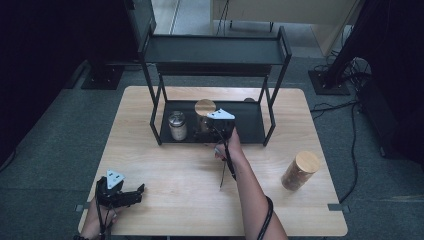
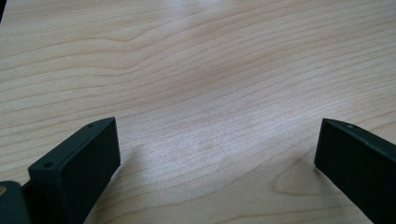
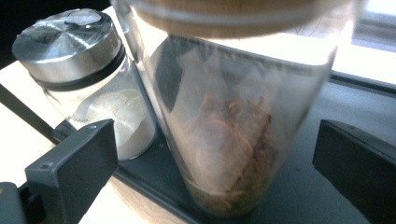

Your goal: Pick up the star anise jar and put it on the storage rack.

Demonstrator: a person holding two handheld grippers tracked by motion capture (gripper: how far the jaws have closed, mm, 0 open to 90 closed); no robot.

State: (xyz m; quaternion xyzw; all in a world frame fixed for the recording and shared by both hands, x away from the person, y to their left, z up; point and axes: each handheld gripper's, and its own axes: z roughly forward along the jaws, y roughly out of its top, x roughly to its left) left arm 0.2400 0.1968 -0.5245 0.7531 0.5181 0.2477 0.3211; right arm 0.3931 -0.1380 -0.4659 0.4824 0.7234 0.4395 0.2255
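A glass jar with a wooden lid (image 1: 204,111) stands on the lower shelf of a black rack (image 1: 248,123). In the right gripper view this jar (image 3: 229,154) holds brown dried material and stands between the jaws of my right gripper (image 3: 215,137), which are wide apart and do not touch the glass. In the high view the right gripper (image 1: 212,128) reaches into the rack from the front. My left gripper (image 1: 136,193) rests low near the table's front left corner. Its jaws (image 2: 217,133) stand open over bare wood.
A smaller jar with a metal lid (image 1: 177,125), holding white powder (image 3: 116,121), stands just left of the wooden-lid jar. Another wooden-lid jar (image 1: 299,170) stands on the table (image 1: 170,170) at the right. The rack's upper shelf (image 1: 215,50) overhangs the lower one.
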